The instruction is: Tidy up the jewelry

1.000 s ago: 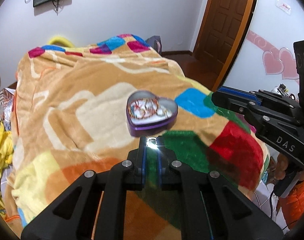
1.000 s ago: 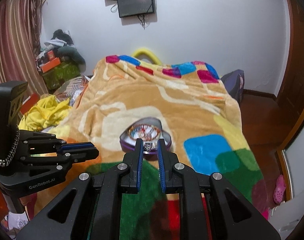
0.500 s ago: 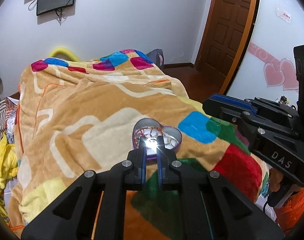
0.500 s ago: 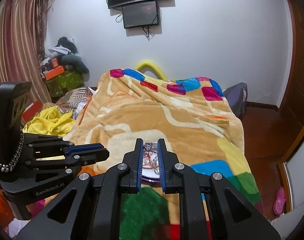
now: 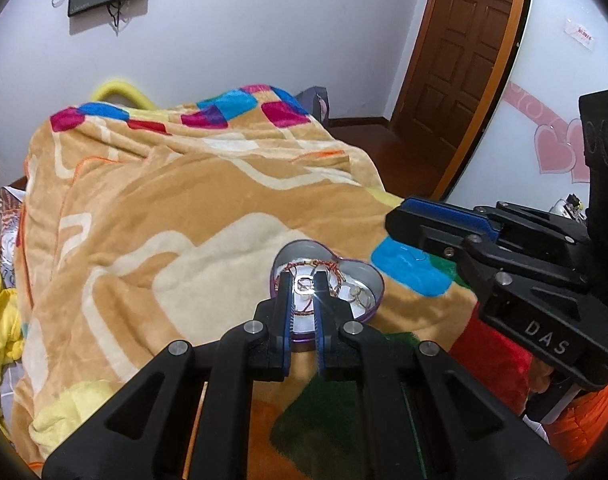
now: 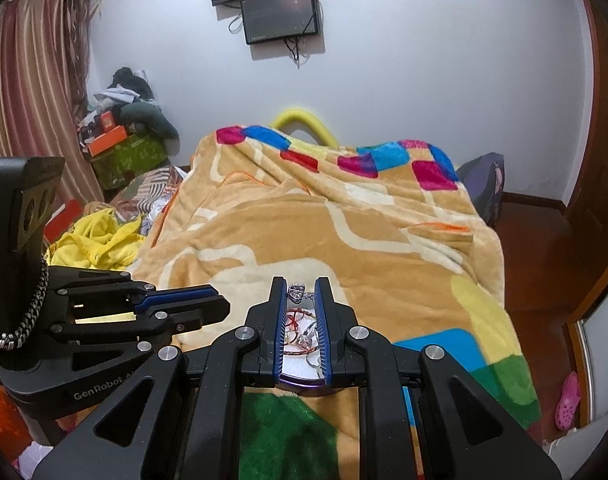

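my left claw (image 5: 304, 285) is pinching a small shiny ring (image 5: 304, 283) between its tips. right under and in front of it sits the purple heart box (image 5: 366, 276) on the blanket (image 5: 152, 208) of the bed, with red strings and clear bits inside. my right claw (image 6: 301, 294) is pinching a little clear charm (image 6: 297, 291) at its tips, and the same box (image 6: 304, 382) shows between its two fingers, just below the tips.
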{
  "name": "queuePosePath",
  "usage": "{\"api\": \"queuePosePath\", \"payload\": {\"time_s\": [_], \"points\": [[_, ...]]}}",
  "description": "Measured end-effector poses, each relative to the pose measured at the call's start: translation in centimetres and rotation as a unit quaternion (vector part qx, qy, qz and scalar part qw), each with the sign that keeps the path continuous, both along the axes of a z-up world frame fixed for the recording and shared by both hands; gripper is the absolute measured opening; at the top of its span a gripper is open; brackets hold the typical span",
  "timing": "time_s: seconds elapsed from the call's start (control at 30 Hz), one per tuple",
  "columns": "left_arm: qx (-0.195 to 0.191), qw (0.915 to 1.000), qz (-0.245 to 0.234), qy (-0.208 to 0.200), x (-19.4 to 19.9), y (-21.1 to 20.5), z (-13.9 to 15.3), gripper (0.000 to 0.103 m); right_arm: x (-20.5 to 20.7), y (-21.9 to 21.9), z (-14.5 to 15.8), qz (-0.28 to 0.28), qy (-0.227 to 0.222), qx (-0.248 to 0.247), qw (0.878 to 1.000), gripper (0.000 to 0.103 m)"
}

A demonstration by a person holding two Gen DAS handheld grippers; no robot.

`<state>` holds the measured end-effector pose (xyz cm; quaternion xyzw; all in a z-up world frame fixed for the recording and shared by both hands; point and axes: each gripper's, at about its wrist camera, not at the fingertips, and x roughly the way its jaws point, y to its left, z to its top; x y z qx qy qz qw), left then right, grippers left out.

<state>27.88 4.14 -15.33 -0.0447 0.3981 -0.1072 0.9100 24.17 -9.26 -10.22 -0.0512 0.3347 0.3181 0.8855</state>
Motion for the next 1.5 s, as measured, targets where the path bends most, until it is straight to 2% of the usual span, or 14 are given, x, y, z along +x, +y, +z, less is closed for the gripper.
{"api": "queuePosePath", "payload": {"time_s": [0.43, 0.83, 0.97, 1.2, 1.37, 1.5], "points": [[0.002, 0.9990, -0.019, 0.040, 1.9, -0.8, -3.2, 0.008, 1.7, 0.5, -4.2, 0.012, 0.059, -0.029, 0.998, 0.013], [0.003, 0.9990, -0.013, 0.043, 2.3, -0.6, -3.4, 0.008, 2.1, 0.3, -5.4, 0.013, 0.081, -0.050, 0.995, 0.014], [0.001, 0.9990, -0.010, 0.043, 1.9, -0.5, -3.3, 0.009, 1.7, 0.3, -5.1, 0.011, 0.072, -0.058, 0.996, 0.020], [0.002, 0.9995, -0.003, 0.032, 0.9, -0.3, -2.1, 0.020, 0.9, -0.2, -3.7, 0.007, 0.059, -0.053, 0.997, 0.022], [0.006, 0.9999, 0.007, 0.005, -0.8, -0.1, 0.4, 0.030, -0.2, -1.0, -1.5, 0.000, 0.039, -0.042, 0.998, 0.022], [0.007, 0.9993, 0.021, -0.031, -2.7, 0.2, 3.4, 0.031, -2.1, -2.2, 1.4, -0.015, 0.002, -0.022, 1.000, 0.022]]}}
